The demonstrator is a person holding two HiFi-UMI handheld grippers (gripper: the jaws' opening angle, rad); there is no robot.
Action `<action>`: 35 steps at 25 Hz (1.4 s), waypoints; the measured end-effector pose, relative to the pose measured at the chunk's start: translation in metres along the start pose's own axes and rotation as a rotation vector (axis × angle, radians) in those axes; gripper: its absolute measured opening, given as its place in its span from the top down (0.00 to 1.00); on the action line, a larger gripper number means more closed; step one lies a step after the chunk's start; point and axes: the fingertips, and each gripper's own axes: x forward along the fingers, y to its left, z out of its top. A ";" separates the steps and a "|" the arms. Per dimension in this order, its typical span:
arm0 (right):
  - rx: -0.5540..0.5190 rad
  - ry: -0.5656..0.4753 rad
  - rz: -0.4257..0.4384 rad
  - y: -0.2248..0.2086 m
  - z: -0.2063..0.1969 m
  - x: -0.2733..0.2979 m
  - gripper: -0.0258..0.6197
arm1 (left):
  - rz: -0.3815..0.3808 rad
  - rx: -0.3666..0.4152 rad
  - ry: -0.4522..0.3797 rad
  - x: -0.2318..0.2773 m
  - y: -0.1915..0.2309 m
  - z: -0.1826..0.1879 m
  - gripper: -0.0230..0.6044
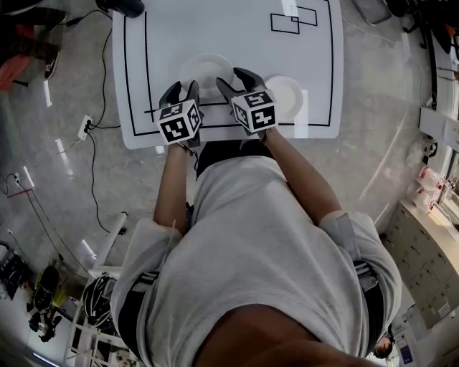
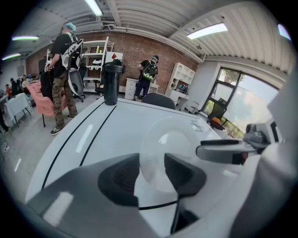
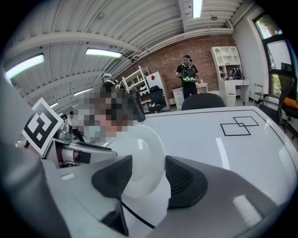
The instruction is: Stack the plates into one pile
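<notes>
Two white plates lie on the white table [image 1: 237,43]. The larger plate [image 1: 206,70] sits near the front edge, and both grippers point at its near rim. My left gripper [image 1: 183,89] stands open at the plate's left near side. My right gripper [image 1: 233,80] stands open at its right near side. The smaller plate [image 1: 285,97] lies just right of the right gripper. In the left gripper view the plate [image 2: 173,144] shows through the open left gripper [image 2: 151,169]. In the right gripper view the plate [image 3: 139,158] lies beyond the open right gripper [image 3: 148,174]. Neither holds anything.
A black cup [image 2: 111,83] stands at the table's far left corner. Black border lines [image 1: 128,64] and two overlapping outlined squares [image 1: 294,20] mark the tabletop. Cables and a power strip [image 1: 84,127] lie on the floor to the left. People stand beyond the table.
</notes>
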 end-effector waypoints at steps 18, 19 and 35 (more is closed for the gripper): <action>0.009 -0.020 -0.031 -0.025 -0.018 -0.046 0.60 | -0.023 0.020 -0.001 -0.006 -0.050 -0.017 0.70; 0.008 -0.022 -0.031 -0.026 -0.017 -0.049 0.60 | -0.024 0.022 -0.003 -0.008 -0.053 -0.017 0.70; -0.012 -0.022 -0.003 -0.033 -0.042 -0.089 0.61 | 0.004 0.020 -0.006 -0.024 -0.088 -0.044 0.70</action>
